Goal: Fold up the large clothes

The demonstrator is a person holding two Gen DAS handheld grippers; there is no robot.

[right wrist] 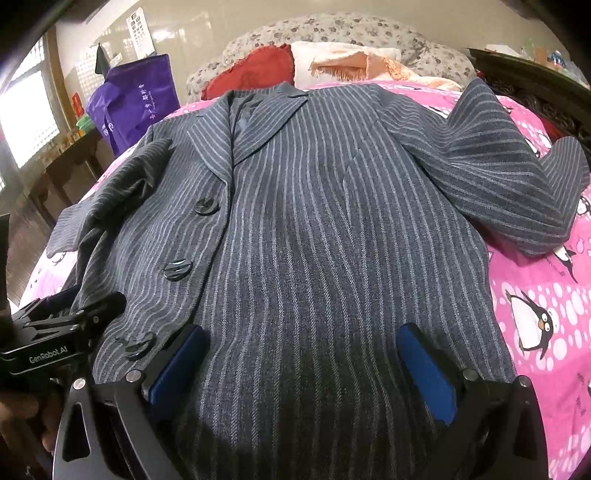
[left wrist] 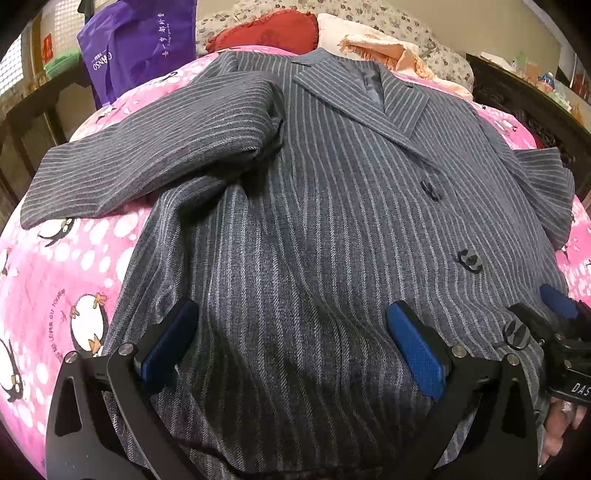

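Pink penguin bedspread (right wrist: 535, 295), purple bag (right wrist: 133, 99), bright window (right wrist: 26, 122), dark table (right wrist: 70, 162)

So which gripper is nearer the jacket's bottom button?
Right, narrowly. The right gripper has the bottom button just outside its left finger; the left gripper sits further left along the hem.

I am working in a home bedroom: a bed (right wrist: 535, 295) spread with a pink penguin-print blanket, a red cushion (right wrist: 251, 72) and floral bedding (right wrist: 332, 29) at its head, a purple fabric shopping bag (right wrist: 136, 99) beside a dark wooden side table (right wrist: 70, 162).
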